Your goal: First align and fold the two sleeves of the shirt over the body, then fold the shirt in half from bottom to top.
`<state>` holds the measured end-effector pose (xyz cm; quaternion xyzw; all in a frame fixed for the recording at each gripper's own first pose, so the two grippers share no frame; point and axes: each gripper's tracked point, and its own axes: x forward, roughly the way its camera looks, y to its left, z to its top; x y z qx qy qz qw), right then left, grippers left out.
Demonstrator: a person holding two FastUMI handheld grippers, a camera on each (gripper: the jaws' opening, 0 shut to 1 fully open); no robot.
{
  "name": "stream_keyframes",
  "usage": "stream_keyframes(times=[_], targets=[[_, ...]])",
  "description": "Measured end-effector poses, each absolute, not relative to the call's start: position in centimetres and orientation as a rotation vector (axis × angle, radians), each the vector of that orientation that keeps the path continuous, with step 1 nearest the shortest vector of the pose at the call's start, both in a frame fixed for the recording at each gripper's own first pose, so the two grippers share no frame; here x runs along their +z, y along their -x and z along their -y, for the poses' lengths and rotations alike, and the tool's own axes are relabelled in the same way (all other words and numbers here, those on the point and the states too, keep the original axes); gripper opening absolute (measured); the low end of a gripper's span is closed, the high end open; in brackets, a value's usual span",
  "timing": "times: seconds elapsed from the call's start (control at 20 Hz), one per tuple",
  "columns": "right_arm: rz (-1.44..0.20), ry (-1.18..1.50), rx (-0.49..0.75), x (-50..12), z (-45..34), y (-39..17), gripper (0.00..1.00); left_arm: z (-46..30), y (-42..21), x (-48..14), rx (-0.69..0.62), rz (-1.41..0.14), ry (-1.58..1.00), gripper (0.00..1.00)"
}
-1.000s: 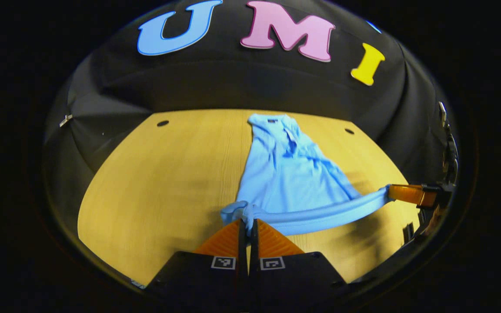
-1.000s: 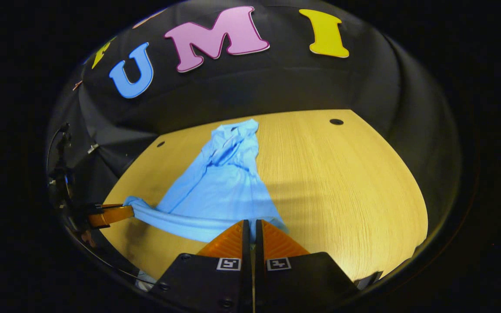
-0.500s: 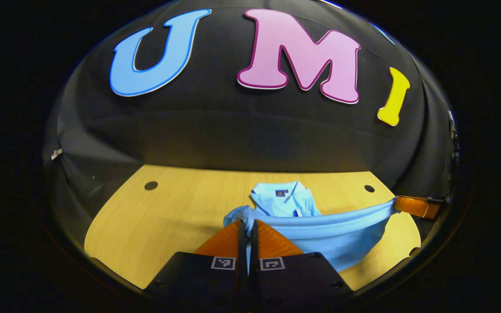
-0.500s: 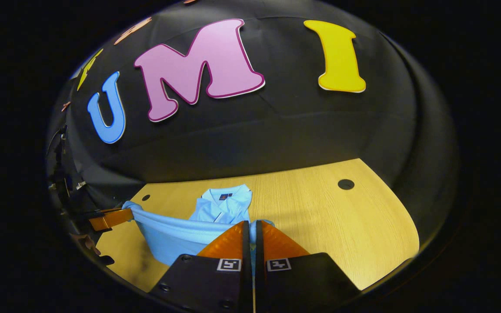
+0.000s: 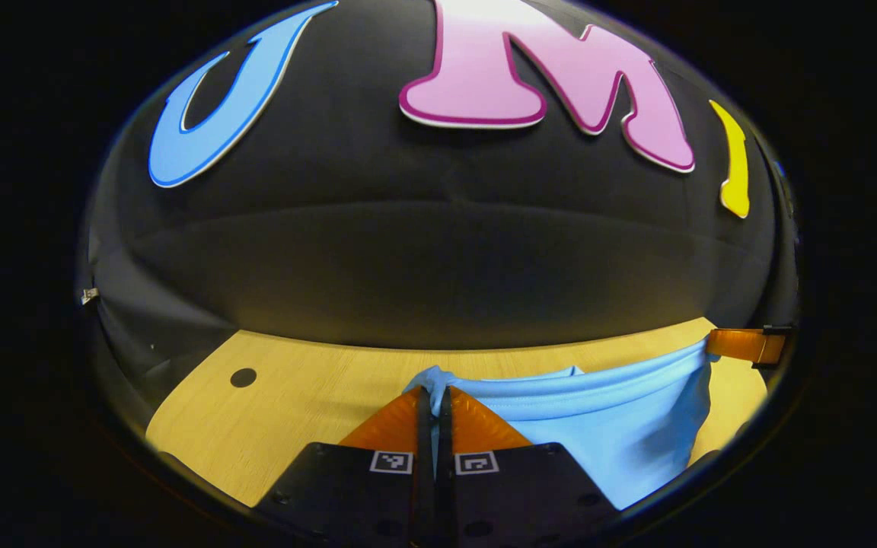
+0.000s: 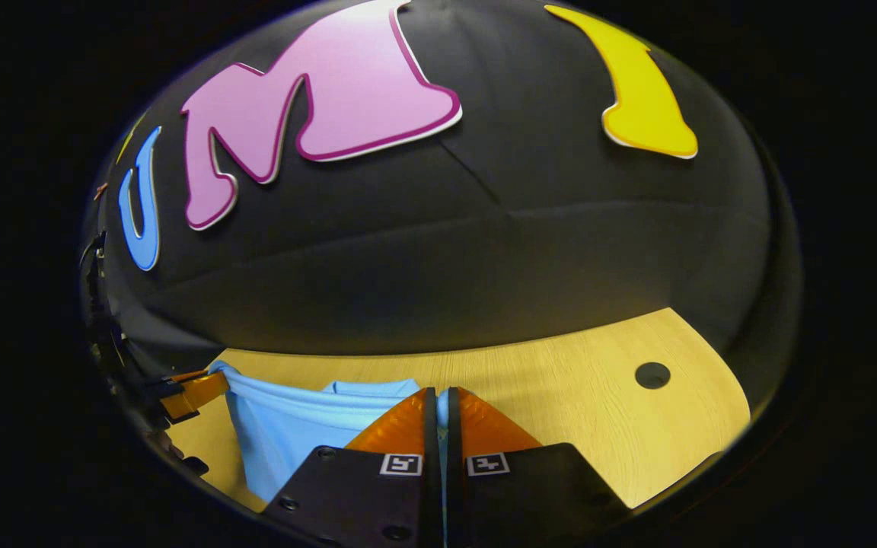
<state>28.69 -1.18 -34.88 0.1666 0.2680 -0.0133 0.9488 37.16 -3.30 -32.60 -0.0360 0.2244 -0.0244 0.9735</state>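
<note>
Here the light blue cotton shirt (image 5: 613,426) hangs as a soft, sagging sheet, its stitched hem pulled into a band strung from one gripper to the other above the pale wooden desk (image 5: 309,396). The cloth is smooth along that stretched edge and drapes in loose folds beneath it.

In the left gripper view, the left gripper (image 5: 434,403) has its 2 fingers pressed together on a bunched corner of the shirt, which puffs out just past the fingertips. From there the hem runs off to the right edge of that view, where the right gripper (image 5: 743,345) has the other corner.

In the right gripper view, the right gripper's 2 fingers are likewise closed with a thin sliver of blue cloth pinched between them, and the fabric stretches to the left gripper (image 6: 193,392) low at the left.

The lower part of the shirt drops behind the gripper bodies, so where it meets the desk cannot be made out. The collar and sleeves are hidden behind the raised hem. A round dark hole (image 6: 652,374) sits in the desk surface to the right.
</note>
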Motion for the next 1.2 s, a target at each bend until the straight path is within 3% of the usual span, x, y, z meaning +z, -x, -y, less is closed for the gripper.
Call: stream_keyframes(times=[0.35, 0.85, 0.95, 1.0, 1.05, 1.1, 1.2], targets=[[-0.573, -0.334, -0.042, -41.2, 0.5, -33.8, 0.07, 2.4, -41.8, -37.7, -0.013, -0.471, 0.069, 0.06], [-0.639, -0.303, -0.096, -45.8, -0.1, -34.5, 0.06, 3.1, -42.1, -42.4, -0.021, -0.542, 0.069, 0.08], [-0.642, -0.287, -0.125, -46.2, 0.3, -34.6, 0.08, 2.9, -42.0, -42.6, -0.025, -0.541, 0.089, 0.22], [-0.637, -0.286, -0.129, -46.3, 0.5, -34.6, 0.08, 2.5, -42.1, -42.6, -0.02, -0.538, 0.084, 0.36], [-0.638, -0.29, -0.135, -46.3, 0.7, -34.7, 0.04, 2.3, -42.2, -42.7, -0.017, -0.539, 0.076, 0.41], [-0.643, -0.299, -0.142, -46.6, 0.7, -34.6, 0.11, 2.1, -42.2, -42.9, -0.016, -0.544, 0.067, 0.44], [-0.663, -0.328, -0.156, -47.2, 0.6, -34.4, 0.13, 1.8, -41.8, -43.3, -0.012, -0.561, 0.052, 0.5]])
